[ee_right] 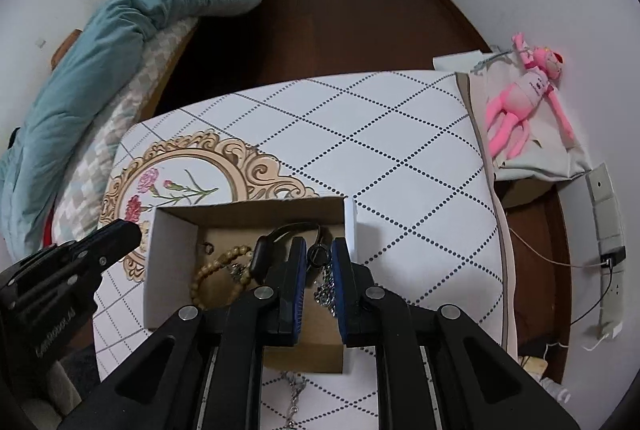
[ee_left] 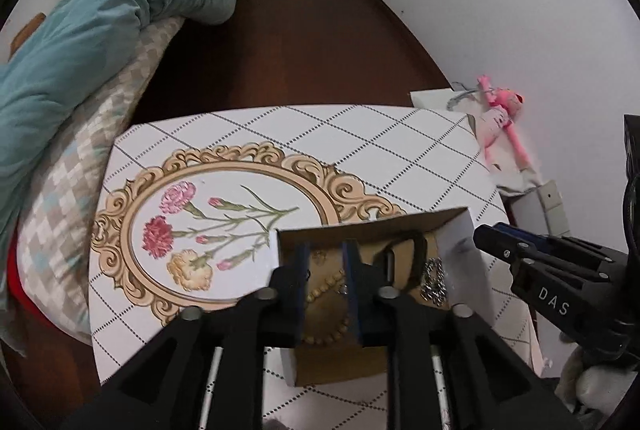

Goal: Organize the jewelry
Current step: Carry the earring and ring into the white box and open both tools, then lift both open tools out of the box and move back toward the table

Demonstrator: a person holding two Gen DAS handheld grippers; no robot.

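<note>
A small open cardboard box (ee_left: 372,226) (ee_right: 176,222) sits on the table. Inside lie a wooden bead bracelet (ee_left: 326,290) (ee_right: 218,270), a black watch (ee_left: 400,254) (ee_right: 276,242) and a silver chain (ee_left: 434,282) (ee_right: 326,290). My left gripper (ee_left: 326,254) hovers over the box, jaws partly open around the beads, holding nothing. My right gripper (ee_right: 316,254) hangs over the box's right side, jaws partly open, with the silver chain and a dark ring (ee_right: 318,254) between them. Another silver chain (ee_right: 294,394) lies on the table in front of the box.
The table (ee_left: 360,150) (ee_right: 400,150) has a white diamond-pattern cloth with a floral oval print (ee_left: 212,222). A bed with a teal duvet (ee_left: 100,42) stands at the left. A pink plush toy (ee_right: 520,98) lies on a bag at the right.
</note>
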